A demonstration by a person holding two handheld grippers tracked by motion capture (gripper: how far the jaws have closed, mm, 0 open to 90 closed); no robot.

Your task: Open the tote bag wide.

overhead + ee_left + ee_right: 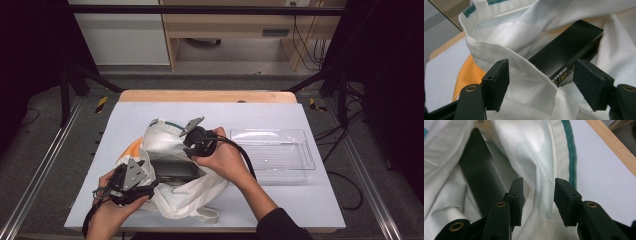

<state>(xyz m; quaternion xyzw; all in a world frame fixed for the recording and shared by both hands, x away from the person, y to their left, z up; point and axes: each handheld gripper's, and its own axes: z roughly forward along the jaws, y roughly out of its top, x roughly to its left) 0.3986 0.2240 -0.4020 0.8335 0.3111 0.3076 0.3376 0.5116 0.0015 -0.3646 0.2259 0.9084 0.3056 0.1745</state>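
Note:
A white cloth bag [172,140] with green trim and an orange patch lies in the middle of the table [310,200]. A long black box [175,171] rests inside its mouth. My left gripper [152,177] is at the bag's near left rim. In the left gripper view it [540,80] stands wide open, with the bag's hem [524,75] between the jaws and the black box [566,50] just beyond. My right gripper [190,152] is at the far right rim. There it [539,200] is open astride the bag's wall [536,157], with the box [479,177] to its left.
A clear plastic tray [272,131] stands to the right of the bag. The table's wooden far edge [207,96] runs behind. Metal rails flank the table on both sides, and cables lie on the floor at the right.

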